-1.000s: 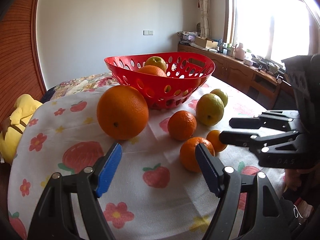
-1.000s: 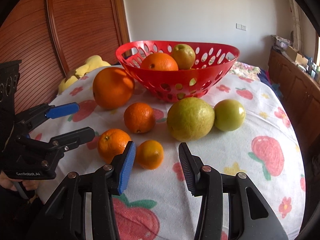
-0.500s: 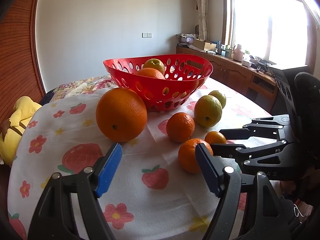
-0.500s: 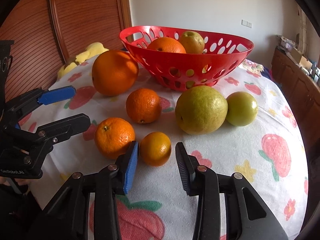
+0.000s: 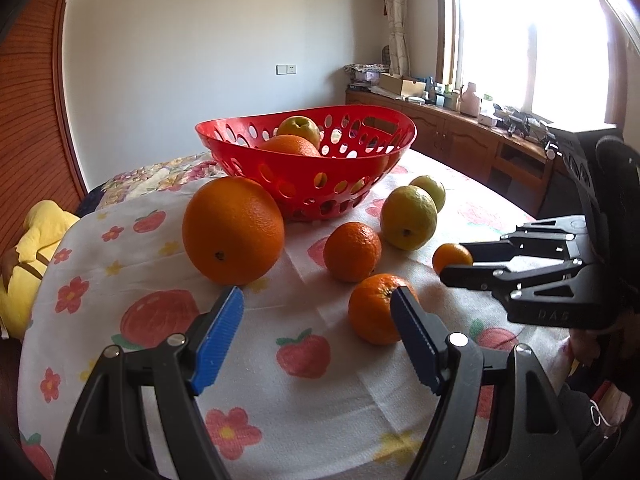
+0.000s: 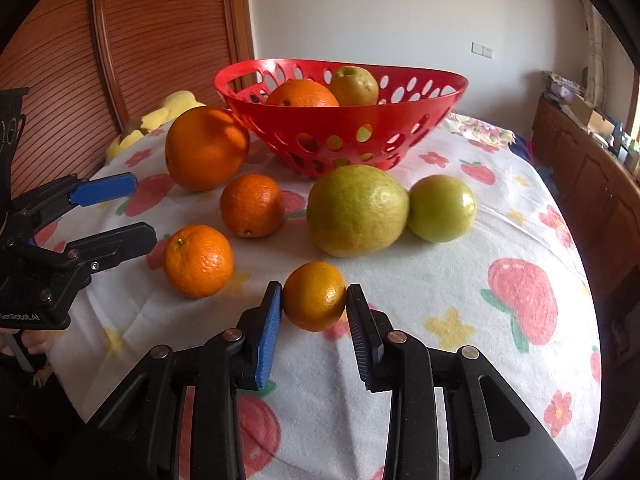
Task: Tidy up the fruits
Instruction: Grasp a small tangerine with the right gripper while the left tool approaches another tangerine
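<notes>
The round table [image 6: 460,288], under a cloth printed with strawberries and flowers, carries a red perforated basket [image 6: 340,120] toward its far edge, with a large orange and a yellow-green fruit already inside. In front of the basket lie a big orange [image 6: 206,148], a large yellow-green citrus [image 6: 358,210] touching a smaller green fruit [image 6: 442,208], and two mid-sized oranges [image 6: 252,205] [image 6: 198,261]. Nearest the table's near edge sits the smallest mandarin [image 6: 314,296], a round fruit with no long axis to align.

The right gripper [image 6: 314,312] has it between the fingers, and its jaws are closing with both pads pressed to the mandarin's sides. The basket lies straight ahead and higher, beyond the yellow-green citrus, so the carry likely has to rise over that fruit and the rim.

The left gripper [image 5: 320,336] hangs spread and empty, an orange just beside its right finger.
</notes>
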